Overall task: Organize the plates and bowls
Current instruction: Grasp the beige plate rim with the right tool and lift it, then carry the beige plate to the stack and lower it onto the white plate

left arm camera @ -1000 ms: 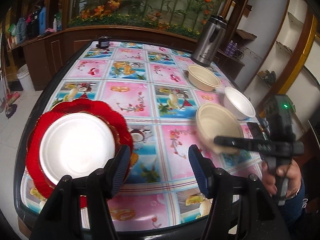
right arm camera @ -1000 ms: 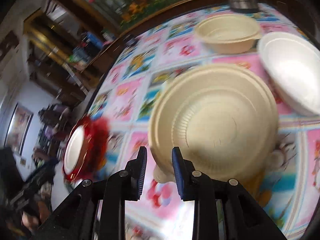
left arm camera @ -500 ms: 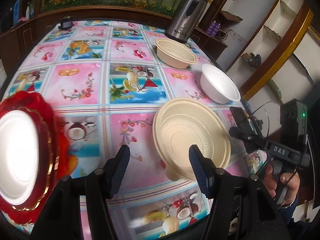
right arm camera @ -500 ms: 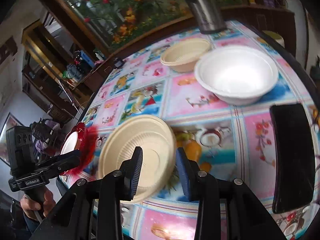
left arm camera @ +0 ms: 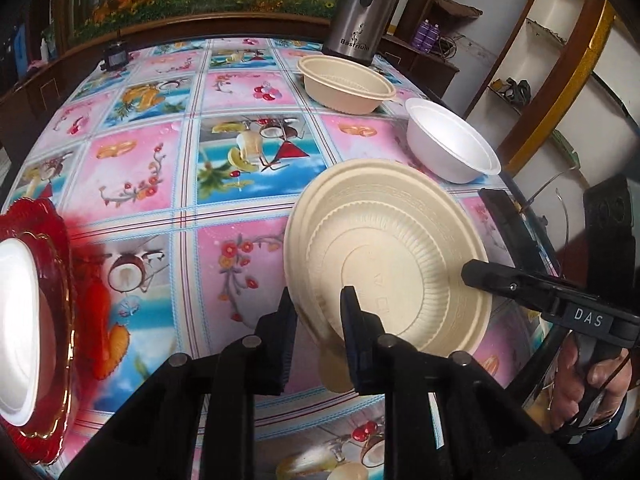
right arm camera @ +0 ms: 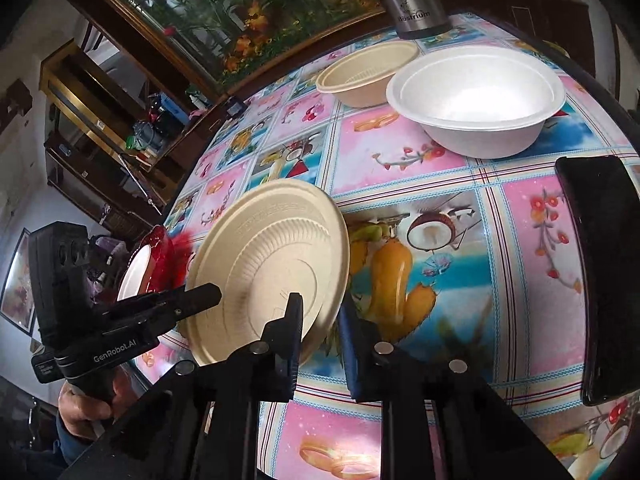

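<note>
A beige plate (left arm camera: 394, 264) is held above the table, gripped at opposite rims by both grippers. My left gripper (left arm camera: 318, 312) is shut on its near rim. My right gripper (right arm camera: 320, 316) is shut on the plate's (right arm camera: 272, 276) other rim; it shows in the left wrist view (left arm camera: 480, 276) too. A beige bowl (left arm camera: 346, 84) and a white bowl (left arm camera: 452, 146) stand at the far right. A white plate (left arm camera: 16, 312) lies on a red plate (left arm camera: 52, 236) at the left edge.
A steel thermos (left arm camera: 362, 12) stands behind the beige bowl. A black phone (right arm camera: 604, 268) lies near the table's right edge. A small black object (left arm camera: 114, 56) sits at the far left corner. The patterned tablecloth (left arm camera: 136, 168) covers the table.
My left gripper has swung right from the red plate and closed on the beige plate's rim. The right gripper still holds the plate, raised and tilted.
</note>
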`<state>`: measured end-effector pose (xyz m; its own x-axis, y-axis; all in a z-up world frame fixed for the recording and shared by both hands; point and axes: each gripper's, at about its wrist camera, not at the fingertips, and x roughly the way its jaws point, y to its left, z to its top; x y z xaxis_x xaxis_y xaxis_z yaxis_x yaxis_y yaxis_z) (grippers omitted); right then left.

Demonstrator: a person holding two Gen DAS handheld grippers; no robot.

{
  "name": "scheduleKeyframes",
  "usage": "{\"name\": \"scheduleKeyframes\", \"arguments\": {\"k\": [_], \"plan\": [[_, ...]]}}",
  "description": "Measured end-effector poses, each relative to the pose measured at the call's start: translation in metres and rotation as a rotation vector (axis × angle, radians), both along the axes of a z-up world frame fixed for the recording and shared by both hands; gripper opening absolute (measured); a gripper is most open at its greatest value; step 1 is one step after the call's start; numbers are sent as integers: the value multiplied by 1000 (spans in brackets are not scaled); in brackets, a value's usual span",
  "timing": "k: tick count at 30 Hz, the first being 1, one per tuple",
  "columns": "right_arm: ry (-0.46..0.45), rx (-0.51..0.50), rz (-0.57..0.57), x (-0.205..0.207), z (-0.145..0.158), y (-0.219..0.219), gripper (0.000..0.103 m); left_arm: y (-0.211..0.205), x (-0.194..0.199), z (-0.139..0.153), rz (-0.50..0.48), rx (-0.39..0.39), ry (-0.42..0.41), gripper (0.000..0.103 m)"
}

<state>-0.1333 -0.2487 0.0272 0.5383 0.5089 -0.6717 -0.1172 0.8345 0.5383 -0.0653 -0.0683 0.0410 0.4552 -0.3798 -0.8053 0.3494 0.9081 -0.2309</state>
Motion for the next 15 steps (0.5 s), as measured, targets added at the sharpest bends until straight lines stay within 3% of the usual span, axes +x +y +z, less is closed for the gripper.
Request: {"name": "scheduleKeyframes", "arguments": {"k": [15], "plan": [[-32, -3, 48, 5, 15, 27, 19, 27, -7, 14, 65, 6, -54, 21]]}}
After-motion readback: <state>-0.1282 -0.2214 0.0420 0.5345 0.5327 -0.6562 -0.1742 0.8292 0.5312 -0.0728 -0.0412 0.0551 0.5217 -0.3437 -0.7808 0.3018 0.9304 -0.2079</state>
